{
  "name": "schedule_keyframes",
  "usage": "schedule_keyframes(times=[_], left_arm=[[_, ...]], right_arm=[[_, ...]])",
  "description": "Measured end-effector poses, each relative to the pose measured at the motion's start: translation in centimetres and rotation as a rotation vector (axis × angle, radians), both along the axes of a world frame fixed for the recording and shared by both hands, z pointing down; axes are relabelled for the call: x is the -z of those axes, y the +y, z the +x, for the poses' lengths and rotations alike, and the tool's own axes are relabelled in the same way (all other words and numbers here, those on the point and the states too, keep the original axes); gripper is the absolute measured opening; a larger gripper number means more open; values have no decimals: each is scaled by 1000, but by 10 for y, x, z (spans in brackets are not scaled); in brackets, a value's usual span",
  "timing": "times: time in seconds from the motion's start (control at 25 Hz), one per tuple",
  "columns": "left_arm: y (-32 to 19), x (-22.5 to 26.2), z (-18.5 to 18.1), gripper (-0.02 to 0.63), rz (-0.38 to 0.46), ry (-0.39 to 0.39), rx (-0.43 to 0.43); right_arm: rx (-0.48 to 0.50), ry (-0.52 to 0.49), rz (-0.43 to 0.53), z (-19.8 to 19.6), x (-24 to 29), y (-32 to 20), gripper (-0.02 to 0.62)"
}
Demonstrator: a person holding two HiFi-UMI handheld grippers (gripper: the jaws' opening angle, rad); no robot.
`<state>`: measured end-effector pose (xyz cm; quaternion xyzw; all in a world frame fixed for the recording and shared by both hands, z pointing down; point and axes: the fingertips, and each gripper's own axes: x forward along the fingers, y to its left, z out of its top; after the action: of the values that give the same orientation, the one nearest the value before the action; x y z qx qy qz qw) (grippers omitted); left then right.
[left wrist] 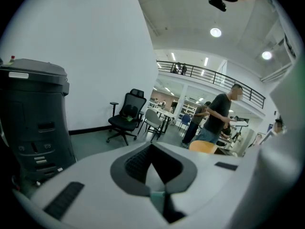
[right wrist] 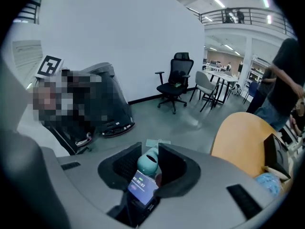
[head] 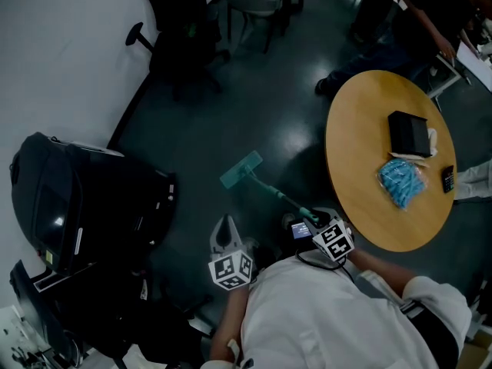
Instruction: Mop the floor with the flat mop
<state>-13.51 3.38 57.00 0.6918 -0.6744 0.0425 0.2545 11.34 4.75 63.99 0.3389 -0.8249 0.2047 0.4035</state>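
Note:
The flat mop lies with its teal head flat on the dark floor, its handle slanting back toward me. My right gripper is shut on the handle's teal top end, and the mop head shows on the floor just past the jaws. My left gripper hovers to the left of the handle, apart from it. Its jaws meet at the tips with nothing between them.
A round wooden table at the right carries a black box and a blue bag. A large black machine stands at the left by the white wall. An office chair and a person are farther off.

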Motion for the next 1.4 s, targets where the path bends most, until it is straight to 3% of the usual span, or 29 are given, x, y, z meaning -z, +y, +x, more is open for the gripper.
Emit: schedule_keyframes(times=[0.24,0.56,0.8,1.08,1.4], left_arm=[[6,-3,-5,5,-15,-1,18],[14,-6,-12,5,-39,3,54],[19,-5,-19,5,-44,-2,72],[15,-4,-24,5,-31,-1,66],[1,10,-16,5,18,2,23]], right_arm=[[-18,-18,-1,-34,-53,-32,114],[-12,-6,58,-124,-112,-137,114],[-25,-9,56,-162,-123,-175,114],[-13,14,38,-135,-113,-140,114],[-1,-57,84,-89,-15,-73,114]])
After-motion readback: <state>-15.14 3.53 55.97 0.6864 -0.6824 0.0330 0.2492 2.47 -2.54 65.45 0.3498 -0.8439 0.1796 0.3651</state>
